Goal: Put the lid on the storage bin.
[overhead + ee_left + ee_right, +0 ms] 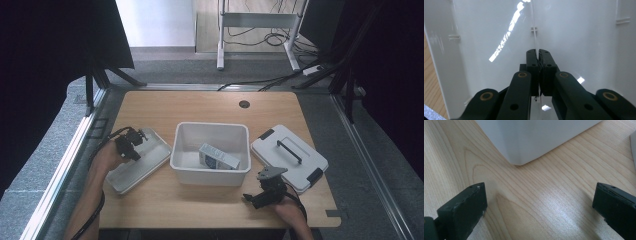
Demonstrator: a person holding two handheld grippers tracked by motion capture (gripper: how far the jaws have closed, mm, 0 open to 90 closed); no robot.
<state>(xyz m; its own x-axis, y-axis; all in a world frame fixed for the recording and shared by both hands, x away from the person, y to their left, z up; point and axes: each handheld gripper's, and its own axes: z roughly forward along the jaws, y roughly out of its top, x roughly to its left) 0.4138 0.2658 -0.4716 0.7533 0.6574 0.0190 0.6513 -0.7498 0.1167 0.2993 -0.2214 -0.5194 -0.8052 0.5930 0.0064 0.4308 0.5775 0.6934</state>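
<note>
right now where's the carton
High view: the carton lies inside the white bin at mid-table, toward its right wall, between the tray and the lid.

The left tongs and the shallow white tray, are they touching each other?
Touching. In the left gripper view the left tongs are shut on a thin upright edge of the white tray, which runs between the pads; the high view places them at the tray.

Left hand-held gripper [131, 143] clamped, right [260, 194] agape
</note>
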